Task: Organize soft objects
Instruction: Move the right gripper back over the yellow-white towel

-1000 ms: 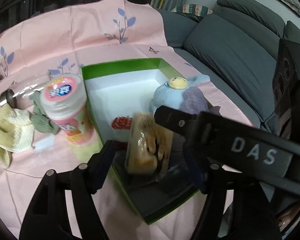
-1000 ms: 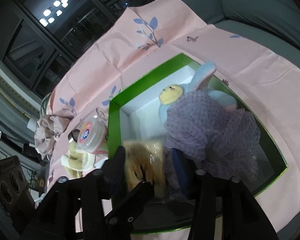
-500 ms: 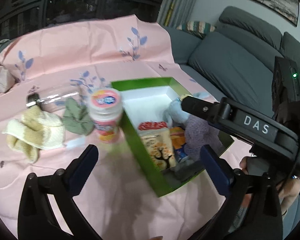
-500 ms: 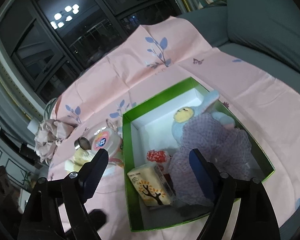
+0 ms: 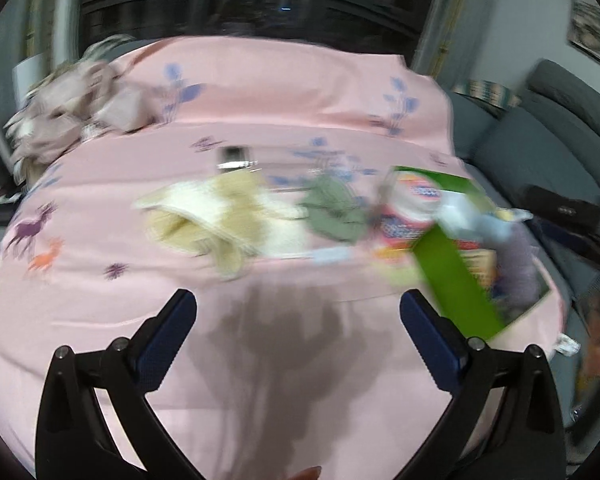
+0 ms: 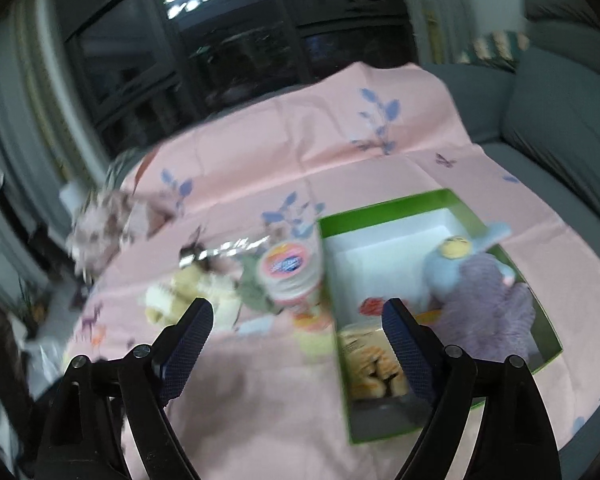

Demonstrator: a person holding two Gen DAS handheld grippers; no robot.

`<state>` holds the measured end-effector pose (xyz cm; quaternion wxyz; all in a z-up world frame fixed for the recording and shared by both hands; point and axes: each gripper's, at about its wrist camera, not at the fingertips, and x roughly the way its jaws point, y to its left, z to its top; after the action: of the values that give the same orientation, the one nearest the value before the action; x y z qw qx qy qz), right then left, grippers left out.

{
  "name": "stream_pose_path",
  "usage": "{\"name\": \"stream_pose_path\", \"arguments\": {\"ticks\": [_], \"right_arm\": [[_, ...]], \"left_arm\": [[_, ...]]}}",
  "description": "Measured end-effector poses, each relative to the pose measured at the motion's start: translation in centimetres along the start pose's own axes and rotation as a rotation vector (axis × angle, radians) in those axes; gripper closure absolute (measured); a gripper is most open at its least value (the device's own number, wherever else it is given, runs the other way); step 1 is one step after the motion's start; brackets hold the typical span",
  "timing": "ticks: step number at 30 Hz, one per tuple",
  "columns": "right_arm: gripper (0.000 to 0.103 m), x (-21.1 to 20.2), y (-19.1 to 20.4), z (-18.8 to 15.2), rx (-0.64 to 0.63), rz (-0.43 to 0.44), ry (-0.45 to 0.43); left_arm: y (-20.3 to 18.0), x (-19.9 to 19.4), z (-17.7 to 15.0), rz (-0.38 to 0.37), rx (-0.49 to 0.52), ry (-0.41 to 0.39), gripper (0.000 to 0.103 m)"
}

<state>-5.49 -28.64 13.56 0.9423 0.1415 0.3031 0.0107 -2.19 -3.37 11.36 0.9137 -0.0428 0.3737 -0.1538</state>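
Covering sofa: pink leaf-print cloth; dark windows behind

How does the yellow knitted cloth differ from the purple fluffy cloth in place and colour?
Place: the yellow knitted cloth lies on the pink sheet, outside the green box; the purple fluffy cloth lies inside that box, against the blue plush toy.
Colour: the first is pale yellow and cream, the second is lilac all over.
Both are soft and crumpled, and neither the left gripper nor the right gripper holds them; both stand open.

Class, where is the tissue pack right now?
In the right wrist view, the tissue pack lies in the green box's near corner, left of the purple plush.
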Motion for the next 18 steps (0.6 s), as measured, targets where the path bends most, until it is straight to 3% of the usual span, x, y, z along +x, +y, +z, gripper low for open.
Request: {"name": "stream_pose_path", "arguments": {"ticks": [4, 8, 13, 18], "right_arm": [[0.016, 1.1, 3.7, -0.1, -0.1, 0.001, 0.031], [0.016, 5.3, 6.9, 1.0, -0.158, 0.013, 0.115], [0.017, 12.7, 10.6, 3.1, -0.206, -0.108, 0.202], [0.017, 19.5, 13.2, 1.2, -0.225, 0.026, 0.372]], "left_arm": [[4.5, 1.6, -1.6, 0.033, -0.095, 0.031, 0.002], [6.5, 2.8, -2.1, 0.07, -0.149, 0.053, 0.002], [9.0, 2.5, -2.0, 0.09, -0.231, 0.032, 0.002], [11.6, 2.5, -1.9, 0.127, -0.315, 0.037, 0.002]]}}
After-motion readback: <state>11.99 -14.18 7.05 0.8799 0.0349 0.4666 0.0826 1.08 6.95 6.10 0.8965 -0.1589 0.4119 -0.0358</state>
